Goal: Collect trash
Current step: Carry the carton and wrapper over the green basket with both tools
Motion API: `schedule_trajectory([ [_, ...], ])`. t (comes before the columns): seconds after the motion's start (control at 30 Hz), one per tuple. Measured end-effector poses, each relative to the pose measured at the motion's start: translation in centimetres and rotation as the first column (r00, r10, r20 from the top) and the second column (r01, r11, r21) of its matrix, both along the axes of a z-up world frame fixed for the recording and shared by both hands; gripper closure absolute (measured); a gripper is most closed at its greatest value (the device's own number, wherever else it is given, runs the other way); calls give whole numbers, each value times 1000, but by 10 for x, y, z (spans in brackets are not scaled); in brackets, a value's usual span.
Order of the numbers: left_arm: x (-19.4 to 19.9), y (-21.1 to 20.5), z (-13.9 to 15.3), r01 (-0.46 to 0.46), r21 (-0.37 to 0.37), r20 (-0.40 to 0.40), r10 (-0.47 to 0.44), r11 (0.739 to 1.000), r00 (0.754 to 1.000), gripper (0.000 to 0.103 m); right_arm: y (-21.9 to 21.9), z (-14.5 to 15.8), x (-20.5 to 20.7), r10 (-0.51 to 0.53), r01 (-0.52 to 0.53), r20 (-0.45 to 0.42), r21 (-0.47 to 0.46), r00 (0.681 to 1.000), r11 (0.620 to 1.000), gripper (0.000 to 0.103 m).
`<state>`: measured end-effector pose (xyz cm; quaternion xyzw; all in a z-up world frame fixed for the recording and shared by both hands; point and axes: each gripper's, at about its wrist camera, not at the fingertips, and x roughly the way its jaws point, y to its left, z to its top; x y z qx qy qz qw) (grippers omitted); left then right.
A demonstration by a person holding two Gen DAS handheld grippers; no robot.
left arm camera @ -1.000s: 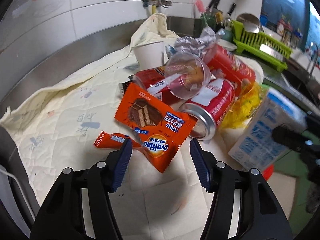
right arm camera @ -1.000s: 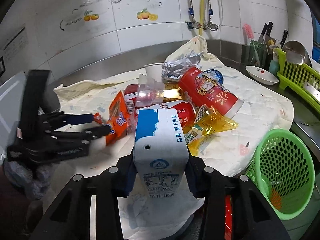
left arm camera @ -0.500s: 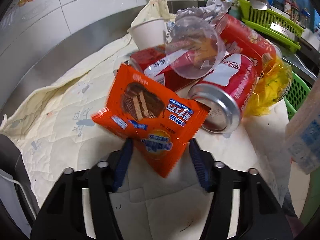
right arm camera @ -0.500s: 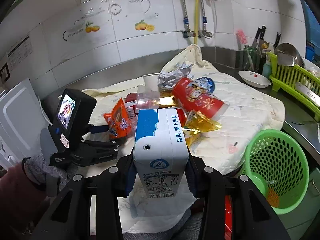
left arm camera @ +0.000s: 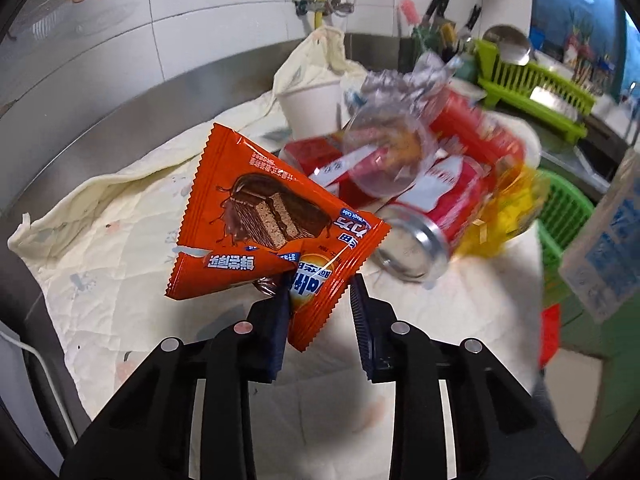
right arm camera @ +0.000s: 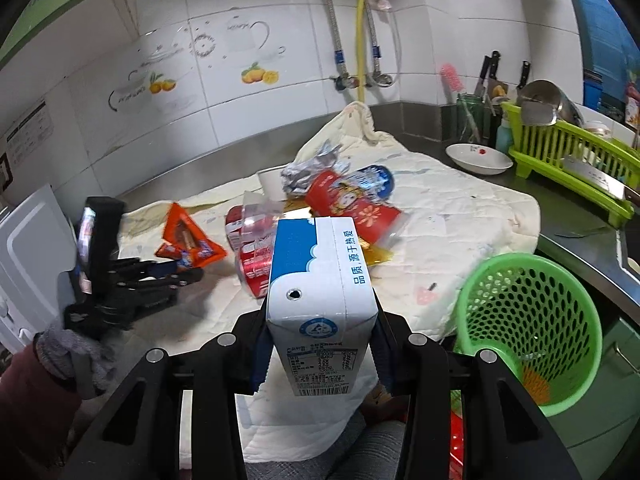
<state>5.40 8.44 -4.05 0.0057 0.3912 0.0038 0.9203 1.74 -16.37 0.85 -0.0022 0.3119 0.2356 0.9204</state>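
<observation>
Now, left wrist view: the left hand-held gripper (left arm camera: 318,294), jaws just closing, pinches only the lower corner of the orange wafer wrapper (left arm camera: 268,216), lifted above the cloth's near edge; that slick film could slide out.

Right wrist view: the right hand-held gripper (right arm camera: 320,344) clamps the milk carton (right arm camera: 320,292) upright beside the green basket (right arm camera: 532,320); swing short and it clips the rim.

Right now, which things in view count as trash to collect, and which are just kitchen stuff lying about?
Trash job:
- orange wafer wrapper, in the left tool
- milk carton, in the right tool
- cola can
- clear plastic cup
- crumpled foil
- green basket

Lying about:
- dish rack
- white bowl
- knives
</observation>
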Motion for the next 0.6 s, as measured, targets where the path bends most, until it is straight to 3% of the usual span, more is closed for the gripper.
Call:
schedule_trajectory([
  [0.33, -13, -48, 55, 175, -49, 113, -169, 983, 979, 75, -63, 11, 2, -170, 170, 34, 11, 985, 985, 62],
  [0.6, 28, -143, 65, 403, -127, 111, -391, 906, 914, 75, -141, 13, -6, -367, 369, 62, -15, 928, 929, 62],
])
